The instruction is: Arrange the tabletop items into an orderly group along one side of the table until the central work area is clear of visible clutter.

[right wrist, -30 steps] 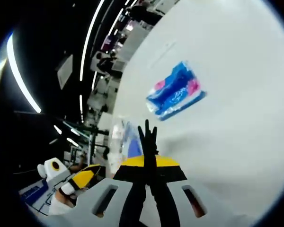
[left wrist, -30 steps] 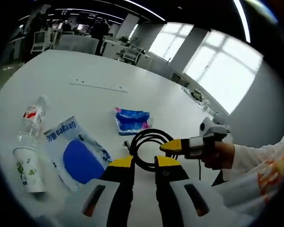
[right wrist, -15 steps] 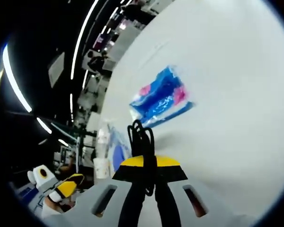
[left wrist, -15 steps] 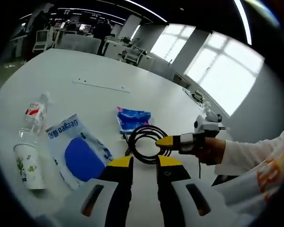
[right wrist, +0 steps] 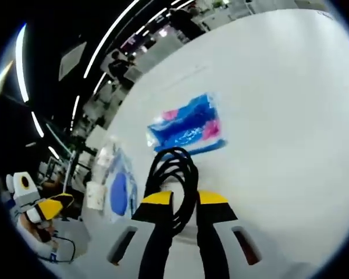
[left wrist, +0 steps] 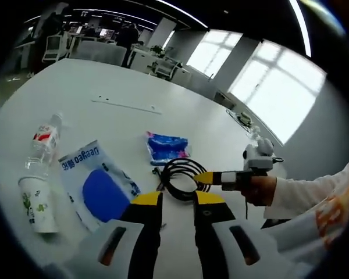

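Cable [right wrist: 175,174] coil sits between your right gripper [right wrist: 184,199] jaws, which look slightly parted around it; can't tell if it's really clamped. Your left gripper [left wrist: 170,198] hangs open, holding nothing, just short of the coil. Risk: loose loops could slip out or drag across the tissue pack [left wrist: 166,147] just beyond and scatter it. The blue-and-white pouch [left wrist: 99,185], paper cup [left wrist: 35,203] and water bottle [left wrist: 42,142] lie grouped to the left. The table [left wrist: 104,87] is white, smooth, slippery-looking. Behind it: open office, desks, bright windows.
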Demonstrator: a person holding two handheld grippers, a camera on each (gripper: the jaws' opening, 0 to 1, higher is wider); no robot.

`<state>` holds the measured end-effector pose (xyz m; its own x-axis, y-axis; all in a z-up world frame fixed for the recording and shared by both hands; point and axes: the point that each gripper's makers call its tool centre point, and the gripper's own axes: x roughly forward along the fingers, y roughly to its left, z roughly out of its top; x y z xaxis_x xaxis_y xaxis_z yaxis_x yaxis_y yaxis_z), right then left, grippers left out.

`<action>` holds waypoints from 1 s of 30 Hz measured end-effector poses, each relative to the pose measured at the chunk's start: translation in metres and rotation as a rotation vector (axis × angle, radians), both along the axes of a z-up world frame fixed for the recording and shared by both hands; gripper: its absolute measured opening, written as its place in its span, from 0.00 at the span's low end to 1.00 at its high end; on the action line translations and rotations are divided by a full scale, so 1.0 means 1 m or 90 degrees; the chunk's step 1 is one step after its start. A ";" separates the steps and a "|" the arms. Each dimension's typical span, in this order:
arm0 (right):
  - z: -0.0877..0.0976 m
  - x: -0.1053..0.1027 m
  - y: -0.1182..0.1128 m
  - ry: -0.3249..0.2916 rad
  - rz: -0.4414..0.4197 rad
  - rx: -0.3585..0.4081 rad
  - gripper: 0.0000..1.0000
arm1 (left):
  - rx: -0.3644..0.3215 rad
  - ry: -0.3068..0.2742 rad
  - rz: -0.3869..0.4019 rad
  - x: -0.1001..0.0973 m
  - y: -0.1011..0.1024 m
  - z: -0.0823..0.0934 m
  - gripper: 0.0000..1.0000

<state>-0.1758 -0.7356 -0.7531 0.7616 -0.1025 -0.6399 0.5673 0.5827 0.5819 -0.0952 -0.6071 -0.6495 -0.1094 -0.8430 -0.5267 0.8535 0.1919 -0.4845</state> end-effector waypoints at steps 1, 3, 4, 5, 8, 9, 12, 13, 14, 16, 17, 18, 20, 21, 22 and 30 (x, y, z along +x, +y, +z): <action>0.000 0.000 0.000 0.002 0.002 -0.003 0.14 | 0.000 0.001 0.002 0.001 0.001 0.000 0.18; -0.002 -0.002 0.001 0.010 0.009 -0.011 0.16 | 0.001 0.003 0.004 0.001 0.001 -0.001 0.18; -0.003 -0.004 0.001 0.018 0.014 -0.023 0.18 | 0.002 0.002 0.005 0.001 0.002 -0.001 0.18; -0.004 -0.006 0.001 0.024 0.017 -0.030 0.21 | 0.003 0.001 0.006 0.002 0.002 -0.001 0.18; -0.004 -0.008 0.001 0.023 0.026 -0.048 0.25 | 0.005 0.003 0.008 0.001 0.002 -0.003 0.20; -0.002 -0.009 0.001 0.022 0.029 -0.052 0.25 | 0.007 0.003 0.007 0.001 0.002 -0.004 0.20; 0.000 -0.010 0.001 0.021 0.039 -0.060 0.25 | 0.011 0.001 0.005 -0.001 0.002 -0.007 0.22; 0.001 -0.010 0.001 0.022 0.048 -0.070 0.26 | 0.011 0.002 0.004 -0.001 0.002 -0.007 0.22; 0.002 -0.011 0.001 0.025 0.057 -0.080 0.27 | 0.012 0.003 0.005 -0.001 0.002 -0.008 0.22; 0.003 -0.012 0.001 0.027 0.074 -0.100 0.33 | 0.014 0.003 0.006 -0.002 0.001 -0.009 0.23; 0.004 -0.013 0.001 0.027 0.082 -0.108 0.35 | 0.015 0.003 0.006 -0.002 0.001 -0.009 0.24; 0.006 -0.014 0.003 0.027 0.094 -0.116 0.39 | 0.018 0.003 0.005 -0.002 0.002 -0.011 0.25; 0.010 -0.016 0.006 0.028 0.109 -0.130 0.44 | 0.024 0.000 0.006 -0.001 0.002 -0.013 0.27; 0.010 -0.017 0.006 0.027 0.114 -0.133 0.47 | 0.027 -0.002 0.007 -0.001 0.002 -0.014 0.29; 0.012 -0.018 0.008 0.025 0.123 -0.138 0.50 | 0.031 -0.005 0.008 0.000 0.002 -0.015 0.32; 0.028 -0.028 0.030 -0.013 0.187 -0.165 0.72 | 0.044 -0.004 0.007 0.003 -0.001 -0.020 0.38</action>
<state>-0.2042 -0.7059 -0.7254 0.7953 -0.0345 -0.6052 0.3440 0.8478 0.4037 -0.0925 -0.6080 -0.6696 -0.0973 -0.8054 -0.5847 0.8542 0.2339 -0.4643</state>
